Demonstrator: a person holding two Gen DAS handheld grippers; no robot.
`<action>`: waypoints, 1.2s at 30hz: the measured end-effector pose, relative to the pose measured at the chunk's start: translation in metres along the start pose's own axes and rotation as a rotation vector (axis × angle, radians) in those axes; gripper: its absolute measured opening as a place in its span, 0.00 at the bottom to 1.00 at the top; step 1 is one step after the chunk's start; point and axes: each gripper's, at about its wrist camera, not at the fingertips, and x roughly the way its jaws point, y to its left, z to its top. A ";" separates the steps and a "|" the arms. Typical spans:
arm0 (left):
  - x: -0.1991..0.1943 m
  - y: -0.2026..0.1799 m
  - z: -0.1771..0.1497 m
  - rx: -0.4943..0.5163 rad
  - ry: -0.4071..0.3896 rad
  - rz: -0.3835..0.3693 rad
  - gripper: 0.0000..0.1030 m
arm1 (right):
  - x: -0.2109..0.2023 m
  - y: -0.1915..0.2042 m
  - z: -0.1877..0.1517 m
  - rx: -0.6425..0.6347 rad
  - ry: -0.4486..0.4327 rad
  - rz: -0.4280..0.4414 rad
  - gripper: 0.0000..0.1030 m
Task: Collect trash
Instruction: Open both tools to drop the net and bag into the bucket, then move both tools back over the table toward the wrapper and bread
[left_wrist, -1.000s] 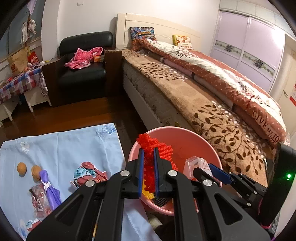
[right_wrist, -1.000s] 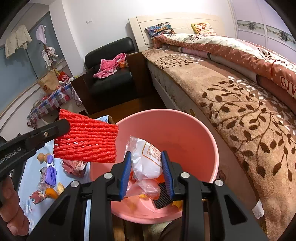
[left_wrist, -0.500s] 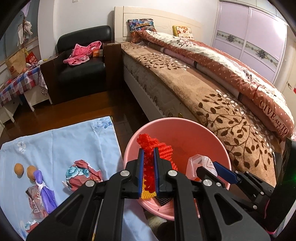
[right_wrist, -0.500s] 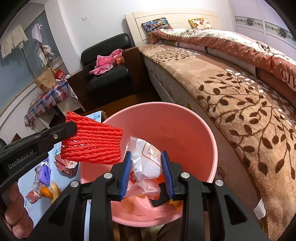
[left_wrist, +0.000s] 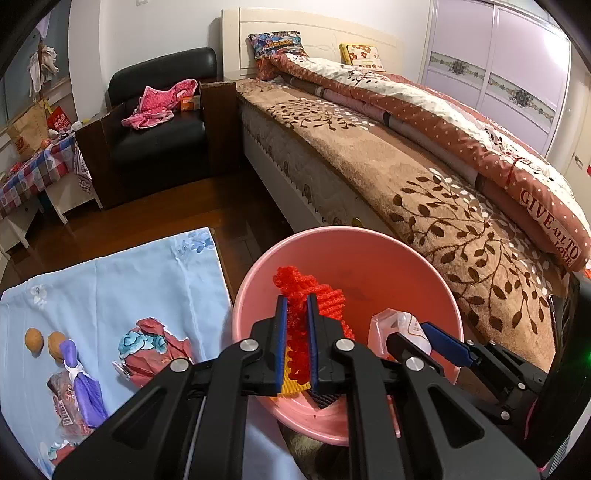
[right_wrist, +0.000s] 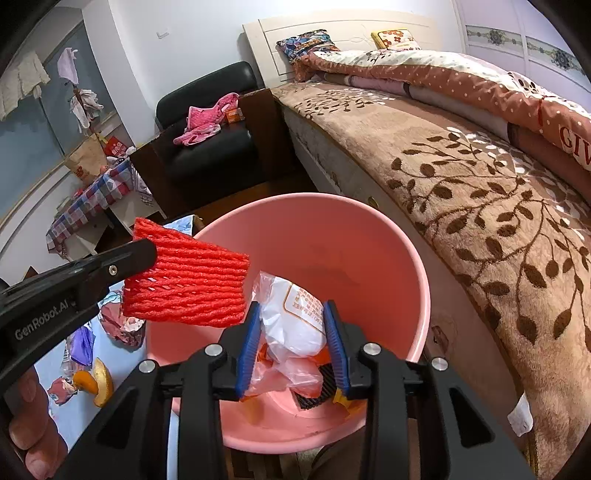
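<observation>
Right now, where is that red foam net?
The red foam net is pinched in the left gripper, hanging over the pink bucket. In the right wrist view it sits left of the white bag between the right gripper's fingers.

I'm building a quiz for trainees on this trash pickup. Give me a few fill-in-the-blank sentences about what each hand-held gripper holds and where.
1. The left hand-held gripper grips a red foam ____.
2. The right hand-held gripper has a white plastic ____ between its pads.
3. Both items hang over a pink ____.
4. Beside it, orange peel lies on a light ____ cloth.

Missing words: net; bag; bucket; blue
</observation>
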 end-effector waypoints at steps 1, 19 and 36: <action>0.000 0.000 0.000 0.000 0.003 0.000 0.09 | 0.000 -0.001 0.000 0.002 0.000 -0.001 0.34; -0.007 -0.002 -0.001 -0.001 -0.007 0.012 0.33 | -0.005 -0.003 0.000 0.013 -0.005 0.002 0.43; -0.050 0.018 -0.008 -0.021 -0.095 0.071 0.33 | -0.028 0.026 -0.003 -0.045 -0.045 0.054 0.43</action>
